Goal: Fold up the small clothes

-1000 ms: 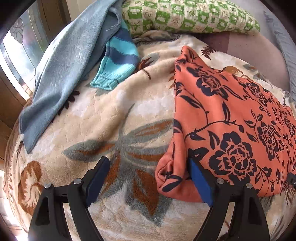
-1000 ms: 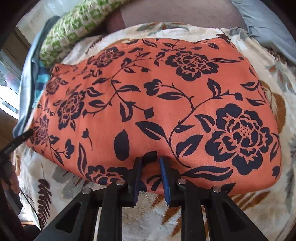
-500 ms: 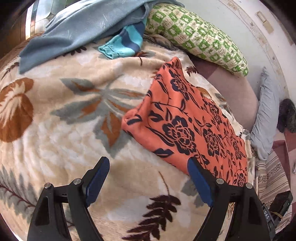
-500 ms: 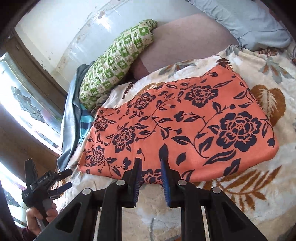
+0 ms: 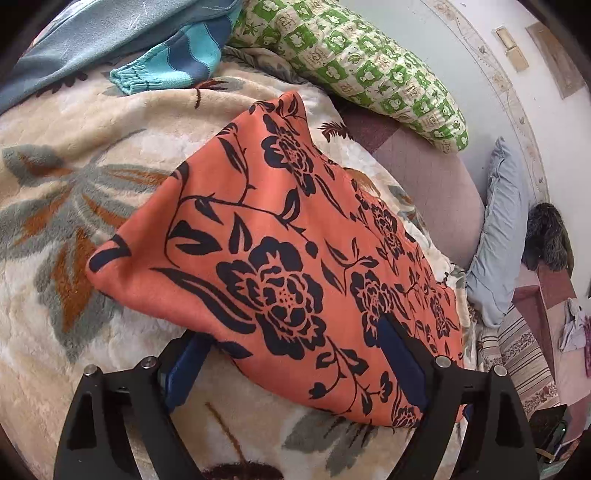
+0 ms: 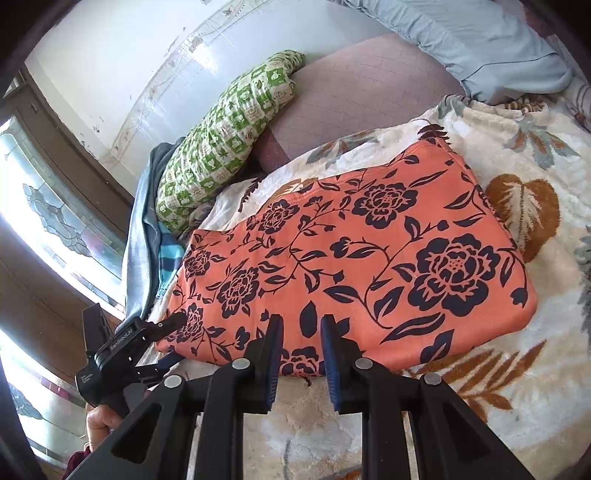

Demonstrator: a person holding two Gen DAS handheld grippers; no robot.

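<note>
**Left gripper slides onto the near-left end of the folded garment**

The orange floral garment [image 6: 351, 258] lies folded as a flat rectangle in the middle of the cream floral blanket [image 5: 74, 229]. A second ago the left gripper [image 5: 295, 363] stood beside the cloth's left corner; now it straddles that end, one finger [image 5: 184, 362] under the edge and the other [image 5: 400, 354] on top. Its jaws have just been opening a little further and stand wide, the cloth between them but not pinched. The right gripper [image 6: 300, 360], which was nearly touching the near edge, now sits back from it, its jaws narrow with nothing between them. By my reading, one fold is done and the left end is about to be taken for the next.

The blanket covers a bed. At its far side lie a green patterned pillow [image 5: 369, 70] and a blue striped garment [image 5: 173, 55] under a grey-blue one [image 5: 92, 33]; a pale blue pillow [image 6: 480, 40] lies far right. A stained-glass window [image 6: 55, 218] stands to the left.
</note>
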